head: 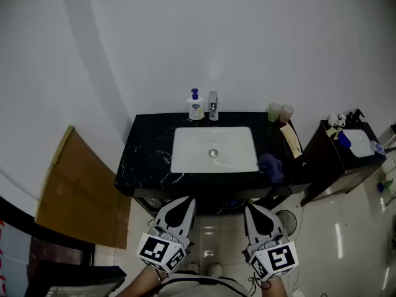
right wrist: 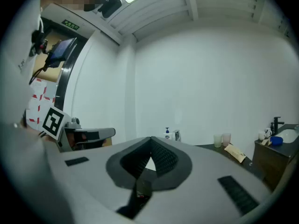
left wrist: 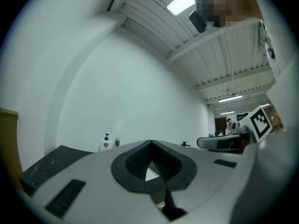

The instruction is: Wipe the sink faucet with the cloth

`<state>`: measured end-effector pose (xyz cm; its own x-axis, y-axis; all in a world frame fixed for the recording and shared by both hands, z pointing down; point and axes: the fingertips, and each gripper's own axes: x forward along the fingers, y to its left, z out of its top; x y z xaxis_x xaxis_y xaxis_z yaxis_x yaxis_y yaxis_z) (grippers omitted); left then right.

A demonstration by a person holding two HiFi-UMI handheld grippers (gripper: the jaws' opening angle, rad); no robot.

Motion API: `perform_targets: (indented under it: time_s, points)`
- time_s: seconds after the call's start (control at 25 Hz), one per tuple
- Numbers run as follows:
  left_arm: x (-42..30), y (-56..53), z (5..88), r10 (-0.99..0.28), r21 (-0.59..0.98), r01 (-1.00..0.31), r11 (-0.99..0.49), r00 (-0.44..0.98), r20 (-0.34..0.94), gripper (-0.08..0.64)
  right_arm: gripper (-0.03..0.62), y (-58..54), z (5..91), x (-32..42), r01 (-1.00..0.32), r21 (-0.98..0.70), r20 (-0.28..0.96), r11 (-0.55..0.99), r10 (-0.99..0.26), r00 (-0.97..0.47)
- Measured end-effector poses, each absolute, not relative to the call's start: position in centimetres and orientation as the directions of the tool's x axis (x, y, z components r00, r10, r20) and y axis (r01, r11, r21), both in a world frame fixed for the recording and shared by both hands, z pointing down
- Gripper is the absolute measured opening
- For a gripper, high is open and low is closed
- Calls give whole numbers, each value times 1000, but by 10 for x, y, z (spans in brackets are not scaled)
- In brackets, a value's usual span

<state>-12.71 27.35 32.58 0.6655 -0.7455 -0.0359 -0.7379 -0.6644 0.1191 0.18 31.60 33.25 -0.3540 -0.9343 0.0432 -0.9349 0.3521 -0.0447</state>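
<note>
1. A person faces a black counter [head: 148, 147] with a white sink [head: 185, 152] set into it. They hold a gripper level in each hand, both short of the counter's front edge.
2. The left gripper [head: 187, 200] has its jaws closed tip to tip, with nothing between them.
3. The right gripper [head: 249, 208] is likewise closed and empty.
4. The faucet [head: 213, 106] stands upright behind the sink, against the wall. A soap bottle [head: 195, 105] stands just beside it on the left.
5. The dark purple cloth [head: 271, 166] lies crumpled on the counter just right of the sink, near the front edge and apart from both grippers.
6. A green cup [head: 275, 111] and a pink cup [head: 286, 113] stand together at the back right corner. A tan packet [head: 291, 140] lies in front of them.
7. A cardboard sheet [head: 80, 190] leans against the wall at left, and a dark cabinet [head: 328, 163] stands at right.
</note>
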Motion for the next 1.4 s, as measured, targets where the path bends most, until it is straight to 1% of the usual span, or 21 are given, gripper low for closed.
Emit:
perform_targets:
  time_s: [0.24,0.52,0.84,1.12,1.4]
  points:
    - [-113,270,338,-759,122,-753,-647,651,-12,2,6,309,344,14,-924,-61,58,377,-923,-380]
    - [-115,241,355,-769,143,-763,-631,639,12,2,6,276,355,18,-918,-67,83,391,-915,-396]
    - [-103,152,365,-728,120,-725,-679,685,19,2,6,190,368,23,-928,-59,95,368,-923,-372]
    - [-93,69,370,-651,121,-650,-750,758,38,2,6,110,371,24,-943,-44,125,329,-935,-332]
    - [-96,8,369,-620,136,-620,-773,783,49,2,6,48,372,14,-948,-48,130,313,-940,-317]
